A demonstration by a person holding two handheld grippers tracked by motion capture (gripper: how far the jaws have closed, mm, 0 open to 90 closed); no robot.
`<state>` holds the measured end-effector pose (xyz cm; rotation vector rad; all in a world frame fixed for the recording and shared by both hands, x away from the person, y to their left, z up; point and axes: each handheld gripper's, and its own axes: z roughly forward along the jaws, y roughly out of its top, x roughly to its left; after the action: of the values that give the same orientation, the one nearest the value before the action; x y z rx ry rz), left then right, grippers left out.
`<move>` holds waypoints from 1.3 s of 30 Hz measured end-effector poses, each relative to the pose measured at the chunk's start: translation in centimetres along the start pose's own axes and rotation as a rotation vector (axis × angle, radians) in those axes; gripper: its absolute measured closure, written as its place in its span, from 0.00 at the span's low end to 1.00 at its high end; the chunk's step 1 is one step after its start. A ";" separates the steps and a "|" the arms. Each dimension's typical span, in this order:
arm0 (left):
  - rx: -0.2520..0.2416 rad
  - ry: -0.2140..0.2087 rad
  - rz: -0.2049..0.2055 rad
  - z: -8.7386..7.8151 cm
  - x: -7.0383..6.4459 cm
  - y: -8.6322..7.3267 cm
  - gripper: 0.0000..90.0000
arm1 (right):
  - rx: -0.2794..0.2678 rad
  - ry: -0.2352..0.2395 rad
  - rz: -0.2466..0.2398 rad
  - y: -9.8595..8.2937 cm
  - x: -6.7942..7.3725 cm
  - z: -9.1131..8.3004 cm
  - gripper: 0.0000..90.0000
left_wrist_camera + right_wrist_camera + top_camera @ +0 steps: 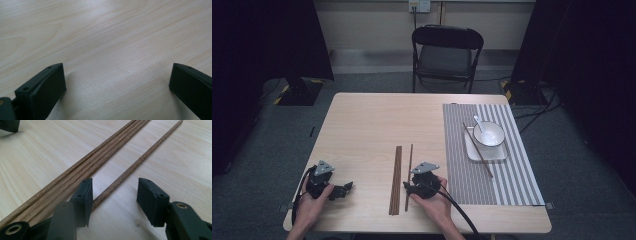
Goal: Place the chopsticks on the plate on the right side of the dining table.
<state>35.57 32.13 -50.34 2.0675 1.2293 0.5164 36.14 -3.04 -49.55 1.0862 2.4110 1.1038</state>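
Single chopstick point(135, 166) straddled by spread right gripper point(113, 195), not yet pinched.
Jaws should be centred before closing, bundle point(82, 167) at 9 o'clock left untouched; left gripper point(117, 82) spread, idle.

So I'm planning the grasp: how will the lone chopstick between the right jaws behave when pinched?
The chopstick looks like thin straight wood, so probably stiff and light. It lies flat on the table, so it may roll or slip aside.

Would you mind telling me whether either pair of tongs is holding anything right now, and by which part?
Nothing is held. The right tongs stand open astride the single chopstick near its end; the left tongs are open over bare table.
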 end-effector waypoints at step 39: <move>0.000 0.001 0.000 0.0 0.0 0.0 0.00 | 0.010 -0.112 0.043 0.0 -3.2 -0.5 0.81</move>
<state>35.57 32.13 -50.33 2.0677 1.2299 0.5178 38.09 -5.65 -49.36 1.1753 2.3189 1.0171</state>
